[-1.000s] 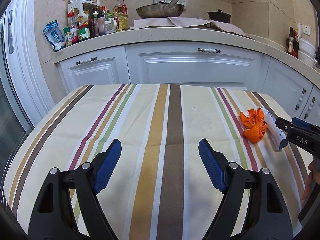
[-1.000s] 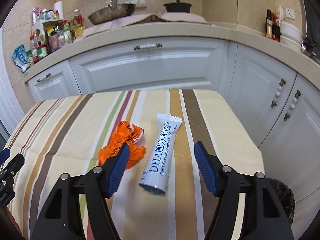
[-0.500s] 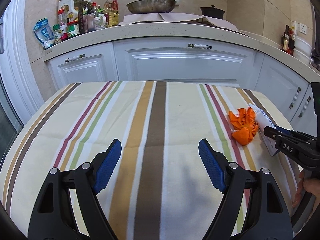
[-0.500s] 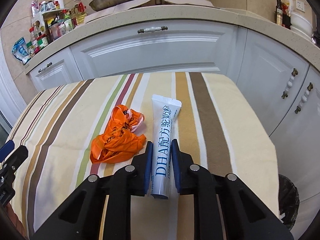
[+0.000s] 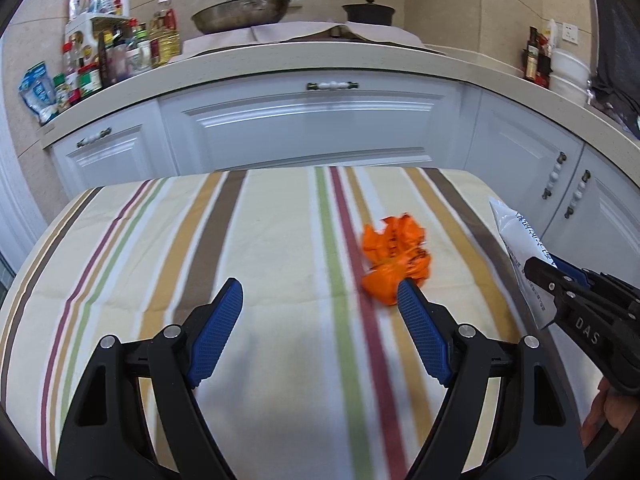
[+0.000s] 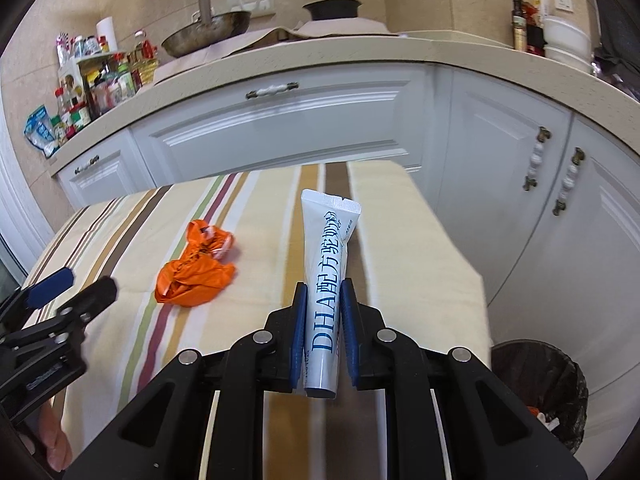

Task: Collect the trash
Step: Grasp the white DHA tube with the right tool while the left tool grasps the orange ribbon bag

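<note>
Tube gripped, wrapper waiting.
My right gripper [image 6: 323,316] is clamped on the white tube [image 6: 326,264], which juts forward above the striped table [image 6: 256,216]. My left gripper [image 5: 320,304] hangs wide open and empty, the orange wrapper [image 5: 394,258] lying just past its right fingertip.

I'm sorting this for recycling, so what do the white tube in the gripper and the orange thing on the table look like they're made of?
The white tube, clamped in the right gripper, looks like smooth, semi-glossy plastic or laminate: flat crimped end, printed blue lettering. The orange piece on the striped tablecloth looks like thin plastic film, probably a crumpled bag: glossy, with sharp creases. Neither can be confirmed by sight.
</note>
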`<state>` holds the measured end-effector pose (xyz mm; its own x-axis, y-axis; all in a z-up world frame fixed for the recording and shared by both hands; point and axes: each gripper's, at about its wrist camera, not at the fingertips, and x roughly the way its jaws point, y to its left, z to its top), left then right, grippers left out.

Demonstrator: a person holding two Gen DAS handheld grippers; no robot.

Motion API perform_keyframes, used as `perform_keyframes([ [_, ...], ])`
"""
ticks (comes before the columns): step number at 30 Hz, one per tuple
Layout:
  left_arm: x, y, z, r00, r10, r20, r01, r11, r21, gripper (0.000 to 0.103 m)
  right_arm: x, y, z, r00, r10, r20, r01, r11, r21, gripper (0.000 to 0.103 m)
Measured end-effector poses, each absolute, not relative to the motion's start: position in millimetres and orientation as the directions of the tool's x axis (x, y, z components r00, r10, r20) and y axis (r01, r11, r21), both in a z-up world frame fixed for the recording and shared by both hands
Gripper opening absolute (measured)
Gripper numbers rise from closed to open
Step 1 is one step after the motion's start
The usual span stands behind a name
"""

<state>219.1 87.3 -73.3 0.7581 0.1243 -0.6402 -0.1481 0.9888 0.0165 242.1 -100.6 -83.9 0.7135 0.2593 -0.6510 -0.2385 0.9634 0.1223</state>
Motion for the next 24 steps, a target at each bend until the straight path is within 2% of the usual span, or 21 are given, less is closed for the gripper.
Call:
perform_keyframes([
  [12, 261, 43, -93, 0.721, 0.118, -0.683, -0.096, 0.993, 0.07, 0.077, 236, -143, -81, 0.751, 0.23, -0.619, -0.187, 0.973, 0.135, 0.018],
  [14, 265, 41, -96, 0.713, 0.101, -0.694, -0.086, 0.995, 0.057, 0.07, 235, -148, -82, 0.752, 0.231, -0.618, -0.183, 0.973, 0.141, 0.018],
  [16, 269, 39, -100, 0.7, 0.097, -0.708, -0.075, 0.995, 0.063, 0.052, 236, -151, -84, 0.75, 0.233, -0.619, -0.182, 0.973, 0.145, 0.018],
  [18, 273, 38, -105, 0.682, 0.085, -0.726, -0.063, 0.996, 0.058, 0.039, 236, -152, -85, 0.748, 0.233, -0.621, -0.18, 0.972, 0.148, 0.018],
  [24, 268, 43, -103, 0.694, 0.073, -0.716, -0.064, 0.997, 0.04, 0.032, 233, -153, -85, 0.749, 0.238, -0.618, -0.184, 0.971, 0.151, 0.018],
])
